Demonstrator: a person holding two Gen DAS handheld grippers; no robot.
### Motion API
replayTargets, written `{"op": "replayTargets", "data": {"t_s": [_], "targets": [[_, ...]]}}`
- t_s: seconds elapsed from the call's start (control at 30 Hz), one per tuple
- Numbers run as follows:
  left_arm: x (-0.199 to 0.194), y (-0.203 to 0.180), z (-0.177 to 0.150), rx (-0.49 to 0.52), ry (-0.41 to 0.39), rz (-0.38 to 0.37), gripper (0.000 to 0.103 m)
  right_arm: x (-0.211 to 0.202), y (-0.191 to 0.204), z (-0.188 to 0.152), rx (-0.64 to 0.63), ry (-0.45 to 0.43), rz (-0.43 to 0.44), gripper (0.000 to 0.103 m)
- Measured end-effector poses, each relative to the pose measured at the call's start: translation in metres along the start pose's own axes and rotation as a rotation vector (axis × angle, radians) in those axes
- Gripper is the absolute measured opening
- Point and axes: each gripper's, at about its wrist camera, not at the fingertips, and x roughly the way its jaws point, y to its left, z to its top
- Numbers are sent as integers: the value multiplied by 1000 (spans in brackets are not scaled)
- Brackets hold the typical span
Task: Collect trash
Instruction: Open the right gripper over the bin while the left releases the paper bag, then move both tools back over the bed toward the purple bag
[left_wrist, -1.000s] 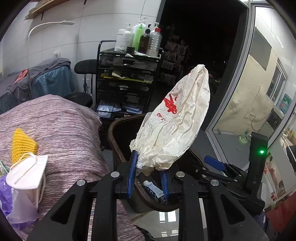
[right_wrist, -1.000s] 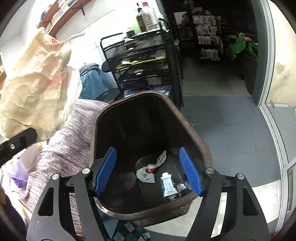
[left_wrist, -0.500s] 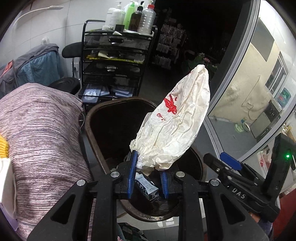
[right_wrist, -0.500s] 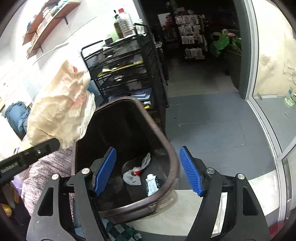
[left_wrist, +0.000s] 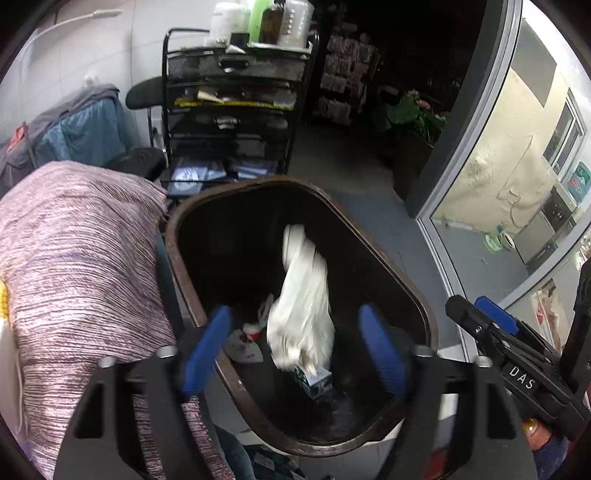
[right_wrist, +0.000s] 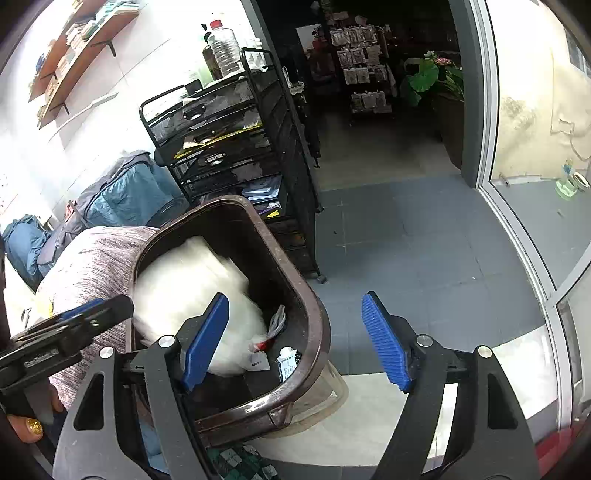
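Half a second back the crumpled white bag (left_wrist: 303, 306) stood pinched in the left gripper (left_wrist: 295, 347); now its jaws have just been opening and stand wide, nothing between the blue pads (left_wrist: 207, 347), and the bag, blurred, is loose inside the brown trash bin (left_wrist: 177, 266), its lower end down among the litter at the bottom. Beside it there lie a small carton (left_wrist: 314, 376) and a scrap of wrapper with red on it (left_wrist: 251, 328). Over at the right, the right gripper (right_wrist: 295, 339) is spread open too and holds nothing, its left pad over the bin's mouth and its right pad over the grey tiled floor (right_wrist: 424, 240). Against the bin's left side bulges a purple striped cushion (left_wrist: 74, 251). Behind the bin stands a black mesh cart (left_wrist: 236, 96) with bottles (left_wrist: 266, 18) on top.
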Motion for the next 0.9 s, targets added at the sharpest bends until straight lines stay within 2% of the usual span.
{"op": "replayTargets", "data": {"t_s": [0.07,0.3,0.43,0.63,0.9], "targets": [[-3,0,0,6,-15,7,88,0,-1,0,4,-1,-5,77],[-26,-7,0,42,-84,38,92,-3,-1,1,11,-13,-4,82],[-54,-12,-2,70,-163,72,97,-4,1,2,9,-21,3,82],[-92,-15,-9,89,-252,107,97,-11,16,2,-22,-41,39,82],[-137,-6,-26,73,-329,131,97,-25,54,0,-96,-66,128,82]]}}
